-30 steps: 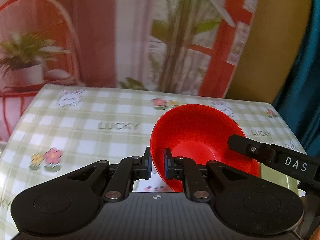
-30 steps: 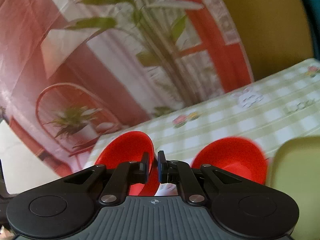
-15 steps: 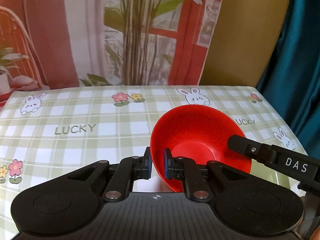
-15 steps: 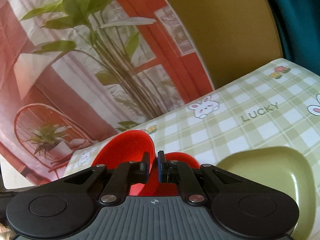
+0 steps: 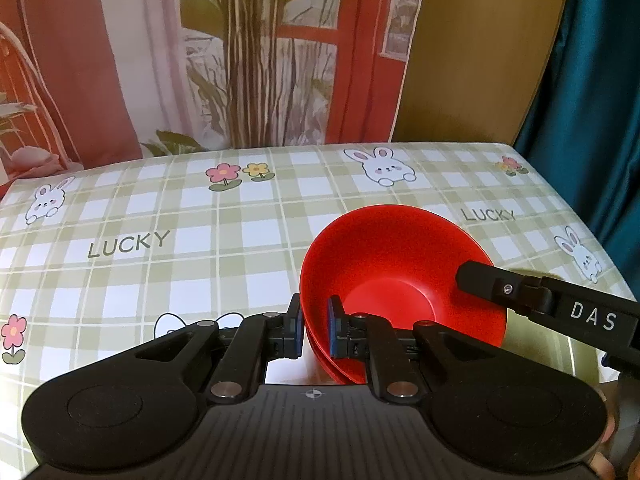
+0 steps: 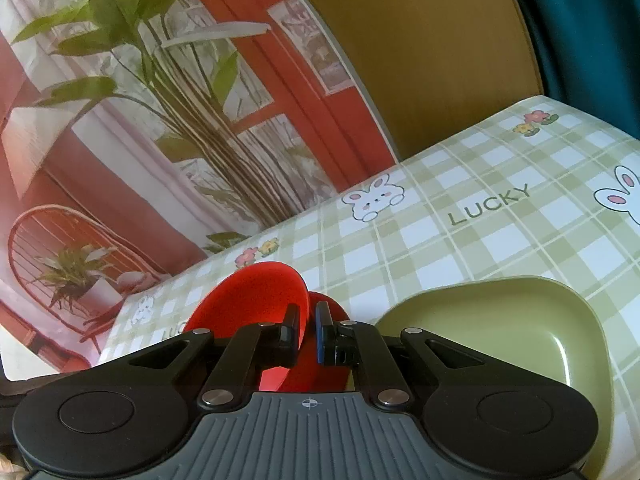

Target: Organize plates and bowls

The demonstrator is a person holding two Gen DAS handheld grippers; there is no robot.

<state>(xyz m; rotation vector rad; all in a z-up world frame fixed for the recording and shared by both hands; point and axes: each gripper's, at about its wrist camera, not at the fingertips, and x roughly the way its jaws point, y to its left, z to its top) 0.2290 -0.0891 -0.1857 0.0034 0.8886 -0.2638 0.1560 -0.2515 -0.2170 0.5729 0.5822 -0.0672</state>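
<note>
The left gripper [image 5: 313, 331] is closed on the near rim of a red bowl [image 5: 394, 276], with one finger [image 5: 335, 330] inside the bowl and the other outside it. The rim of a second red bowl [image 5: 326, 370] peeks out just under the first one, so the two bowls look stacked. From the right side, the black finger of the right gripper [image 5: 492, 283], marked with the letters DAS, reaches onto the far right rim of the top bowl. In the right wrist view, the right gripper [image 6: 307, 330] is closed on the thin red rim of the bowl [image 6: 252, 296], which tilts up on its left side. The other red bowl [image 6: 320, 368] shows low down between its fingers. A green plate [image 6: 500, 320] with a rounded shape lies on the table just to the right of the bowls, and it looks like it touches them. The table [image 5: 160, 264] has a green and white checked cloth with bunnies, flowers and the word LUCKY on it. Behind the table hangs a backdrop [image 5: 248, 52] with a picture of a tall plant and a red window frame. A teal curtain [image 5: 592, 80] hangs at the right side.
</note>
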